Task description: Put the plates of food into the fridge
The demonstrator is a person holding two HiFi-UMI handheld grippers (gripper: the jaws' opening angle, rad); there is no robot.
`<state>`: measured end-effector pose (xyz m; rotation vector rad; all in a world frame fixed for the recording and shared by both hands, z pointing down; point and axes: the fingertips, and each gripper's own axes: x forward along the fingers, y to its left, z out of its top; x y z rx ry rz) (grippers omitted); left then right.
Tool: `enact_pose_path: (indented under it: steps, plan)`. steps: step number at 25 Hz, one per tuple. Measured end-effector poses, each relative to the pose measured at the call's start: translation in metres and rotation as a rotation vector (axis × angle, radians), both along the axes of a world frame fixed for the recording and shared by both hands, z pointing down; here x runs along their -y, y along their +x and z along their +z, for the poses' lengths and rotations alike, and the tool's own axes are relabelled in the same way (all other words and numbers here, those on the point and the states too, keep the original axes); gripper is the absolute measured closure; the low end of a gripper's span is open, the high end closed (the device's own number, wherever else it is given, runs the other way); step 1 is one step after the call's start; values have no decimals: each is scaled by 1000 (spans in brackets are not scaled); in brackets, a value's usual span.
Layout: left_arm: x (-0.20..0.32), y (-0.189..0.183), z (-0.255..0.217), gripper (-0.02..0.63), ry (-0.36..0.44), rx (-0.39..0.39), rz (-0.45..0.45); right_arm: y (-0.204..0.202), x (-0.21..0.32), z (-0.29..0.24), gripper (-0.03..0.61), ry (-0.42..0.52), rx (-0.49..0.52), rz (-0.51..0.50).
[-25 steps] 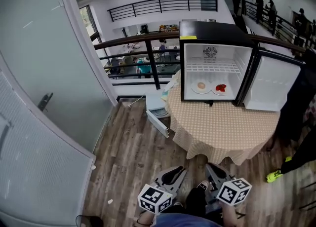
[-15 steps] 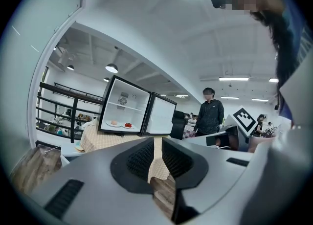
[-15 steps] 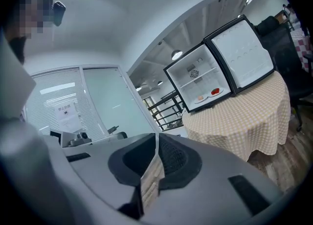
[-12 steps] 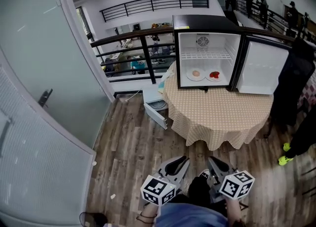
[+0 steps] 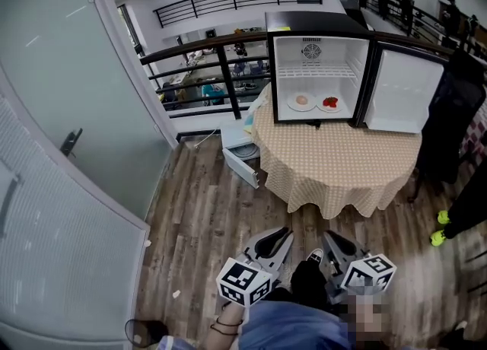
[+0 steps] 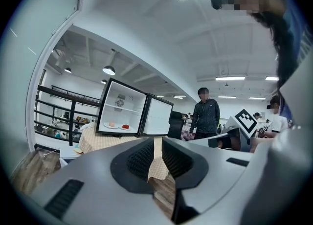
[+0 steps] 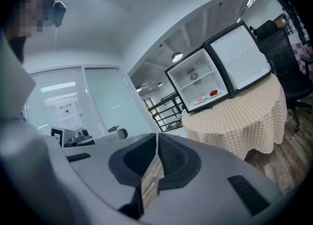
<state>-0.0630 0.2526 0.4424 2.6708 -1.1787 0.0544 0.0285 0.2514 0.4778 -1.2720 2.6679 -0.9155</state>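
Note:
A small black fridge stands on the round checked table with its door swung open to the right. On its floor sit two white plates: one with a bun and one with red food. Both grippers are held low near the person's body, well back from the table. My left gripper has its pads almost together with nothing between them. The right gripper is shut and empty. Both gripper views face the fridge from a distance.
A frosted glass wall with a door handle runs along the left. Behind the table is a black railing. A white box lies on the wood floor beside the table. A person in dark clothes stands at the right.
The table and fridge have drifted farther off and up in the head view, as the person backs away. Both grippers stay low and empty, and the plates have not moved.

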Motion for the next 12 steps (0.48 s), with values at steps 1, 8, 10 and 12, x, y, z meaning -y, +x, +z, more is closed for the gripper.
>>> enact_pose_path:
  steps: [1,8,10,12]
  plan:
    - [0,2,-1,563,3,1,4,1,0,0,552,1,0,2]
    - [0,13,-7,564,17,2,30,13,2,2,554,-4,8,28]
    - [3,18,-6,563,20,3,35,19,6,4,554,0,4,34]
    - [5,24,-5,563,24,6,40,25,10,4,554,6,1,40]
